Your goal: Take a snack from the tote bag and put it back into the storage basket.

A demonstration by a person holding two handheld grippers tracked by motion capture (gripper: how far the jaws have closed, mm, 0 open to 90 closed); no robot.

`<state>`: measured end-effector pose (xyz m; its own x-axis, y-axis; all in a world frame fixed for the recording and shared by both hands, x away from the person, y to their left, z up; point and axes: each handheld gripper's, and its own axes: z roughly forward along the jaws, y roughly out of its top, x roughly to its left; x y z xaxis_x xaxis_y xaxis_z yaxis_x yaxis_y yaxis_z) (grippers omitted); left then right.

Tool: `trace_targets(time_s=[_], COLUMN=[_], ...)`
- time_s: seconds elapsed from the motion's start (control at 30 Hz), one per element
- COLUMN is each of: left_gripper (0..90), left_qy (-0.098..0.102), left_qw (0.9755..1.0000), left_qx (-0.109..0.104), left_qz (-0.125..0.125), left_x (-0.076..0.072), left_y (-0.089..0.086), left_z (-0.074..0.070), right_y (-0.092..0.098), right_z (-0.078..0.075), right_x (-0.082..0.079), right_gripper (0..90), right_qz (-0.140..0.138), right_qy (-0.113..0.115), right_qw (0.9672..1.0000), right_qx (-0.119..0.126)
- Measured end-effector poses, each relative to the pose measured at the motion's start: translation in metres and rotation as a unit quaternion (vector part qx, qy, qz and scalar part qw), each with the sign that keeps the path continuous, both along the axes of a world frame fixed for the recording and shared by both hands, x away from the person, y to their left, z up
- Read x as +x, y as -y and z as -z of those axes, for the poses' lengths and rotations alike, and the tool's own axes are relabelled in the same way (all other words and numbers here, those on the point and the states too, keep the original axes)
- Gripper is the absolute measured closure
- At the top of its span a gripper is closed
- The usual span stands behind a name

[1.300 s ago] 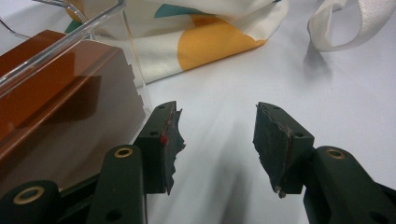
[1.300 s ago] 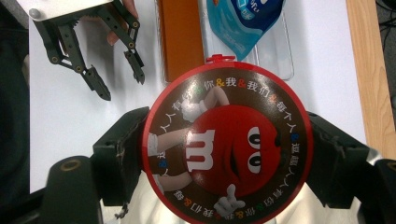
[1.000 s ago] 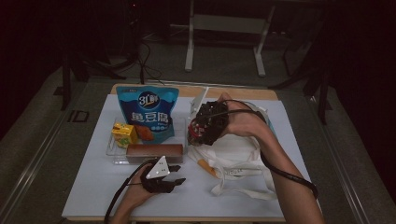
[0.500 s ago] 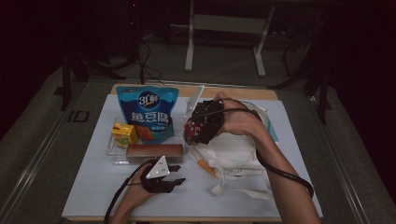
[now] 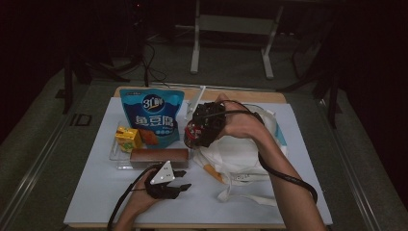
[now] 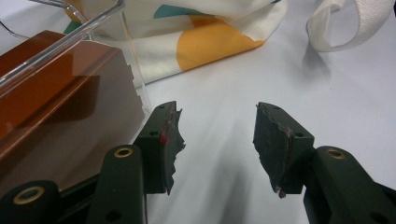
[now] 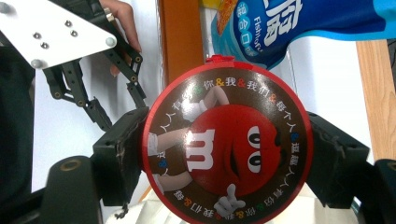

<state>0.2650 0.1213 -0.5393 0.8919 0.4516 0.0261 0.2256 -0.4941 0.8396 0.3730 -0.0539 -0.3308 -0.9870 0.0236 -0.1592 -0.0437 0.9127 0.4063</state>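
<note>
My right gripper [image 7: 228,156] is shut on a round brown and red M&M's tin [image 7: 229,144], one jaw on either side of its rim. In the high view that tin [image 5: 191,133] hangs above the left edge of a white cloth tote bag [image 5: 243,154], held by my right gripper [image 5: 198,131]. My left gripper [image 5: 183,179] rests on the white table cover near the front, open, nothing between its jaws [image 6: 217,135]. A brown box [image 6: 60,98] lies just to its left.
A clear tray [image 5: 117,160] holds the brown box [image 5: 159,156] and a yellow carton [image 5: 127,138]. A blue snack bag [image 5: 153,118] leans behind them. The tote's orange-patterned cloth [image 6: 201,37] and strap [image 6: 345,23] lie ahead of the left gripper.
My right hand has drifted a little to the left with the tin. The left gripper has stayed where it was, jaws unchanged.
</note>
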Motion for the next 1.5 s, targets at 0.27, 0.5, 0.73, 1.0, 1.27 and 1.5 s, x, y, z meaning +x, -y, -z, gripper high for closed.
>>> trace_targets(time_s=[0.27, 0.5, 0.73, 1.0, 1.27, 1.5], left_gripper=[50.2, 50.2, 50.2, 50.2, 50.2, 50.1], left_qy=[0.000, 0.000, 0.000, 0.000, -0.001, -0.001], left_qw=[1.0000, 1.0000, 1.0000, 1.0000, 1.0000, 1.0000], left_qx=[0.000, 0.000, -0.001, -0.001, -0.002, -0.003], left_qz=[0.000, 0.000, 0.000, 0.001, 0.001, 0.001], left_x=[0.000, 0.000, 0.000, 0.000, 0.000, 0.001], left_y=[0.000, 0.000, 0.000, 0.000, 0.000, -0.001], left_z=[0.000, 0.000, 0.000, 0.000, 0.000, 0.000], right_y=[-0.005, -0.011, -0.018, -0.026, -0.031, -0.031], right_z=[0.002, 0.004, 0.007, 0.009, 0.012, 0.016], right_x=[0.003, 0.006, 0.009, 0.011, 0.014, 0.019], right_gripper=[23.7, 23.8, 23.8, 23.8, 23.8, 23.8], right_qz=[0.002, 0.003, 0.001, 0.001, -0.002, 0.006], right_qy=[0.000, -0.007, -0.008, -0.010, -0.012, -0.015], right_qw=[1.0000, 0.9999, 0.9998, 0.9997, 0.9998, 0.9997], right_qx=[0.005, 0.012, 0.019, 0.020, 0.019, 0.020])
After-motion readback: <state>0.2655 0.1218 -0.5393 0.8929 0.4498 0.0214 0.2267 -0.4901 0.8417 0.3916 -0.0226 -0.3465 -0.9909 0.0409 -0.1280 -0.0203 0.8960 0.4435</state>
